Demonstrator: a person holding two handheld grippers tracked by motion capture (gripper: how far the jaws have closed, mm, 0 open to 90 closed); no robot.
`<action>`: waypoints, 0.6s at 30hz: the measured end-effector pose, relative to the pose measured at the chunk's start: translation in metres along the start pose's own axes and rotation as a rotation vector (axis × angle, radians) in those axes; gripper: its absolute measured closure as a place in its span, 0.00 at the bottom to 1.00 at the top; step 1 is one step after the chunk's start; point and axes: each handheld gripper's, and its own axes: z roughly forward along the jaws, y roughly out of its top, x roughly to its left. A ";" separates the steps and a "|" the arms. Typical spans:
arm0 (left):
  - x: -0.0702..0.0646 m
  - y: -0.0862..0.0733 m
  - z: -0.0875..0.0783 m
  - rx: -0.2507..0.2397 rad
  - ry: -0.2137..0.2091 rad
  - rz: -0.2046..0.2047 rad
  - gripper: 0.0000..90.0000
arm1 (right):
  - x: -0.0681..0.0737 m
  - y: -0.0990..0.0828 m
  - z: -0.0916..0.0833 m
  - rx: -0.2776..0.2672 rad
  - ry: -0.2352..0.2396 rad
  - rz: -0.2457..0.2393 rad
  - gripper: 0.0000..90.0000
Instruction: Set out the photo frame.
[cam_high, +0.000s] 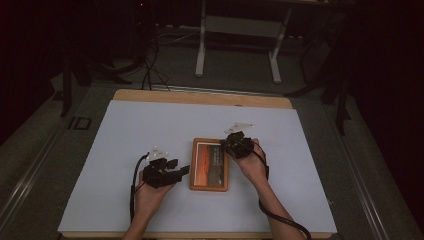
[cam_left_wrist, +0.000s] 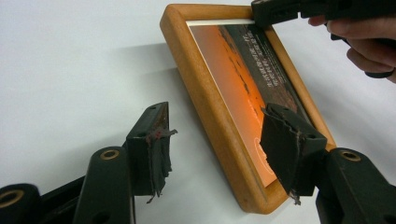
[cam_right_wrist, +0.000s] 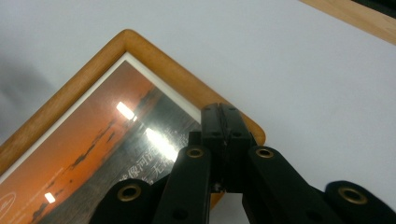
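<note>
I see the wooden picture frame (cam_high: 209, 164) lying flat mid-table on the white sheet (cam_high: 150, 130), between my two hands. My left gripper (cam_left_wrist: 212, 144) sits with jaws wide apart, straddling the frame's near corner — no pad pressing on it. My right gripper (cam_right_wrist: 223, 122) has jaws pressed together with nothing between them, tip over the frame's far corner.

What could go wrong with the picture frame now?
The right gripper has its jaws pressed together over a corner of the picture frame, which has a shiny front. Pushing there could scratch it or slide the frame across the white sheet. The left gripper is open around the frame's near edge; squeezing crookedly might tip it.
</note>
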 end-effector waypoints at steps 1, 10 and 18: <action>0.000 0.000 -0.001 -0.003 0.002 0.001 0.47 | 0.000 0.000 0.000 -0.004 -0.001 0.004 1.00; 0.001 0.002 -0.007 -0.019 0.010 0.012 0.48 | -0.005 -0.004 0.001 0.000 -0.008 0.038 1.00; -0.001 0.004 -0.006 -0.018 0.006 0.020 0.48 | -0.015 -0.012 0.006 0.034 -0.034 0.086 1.00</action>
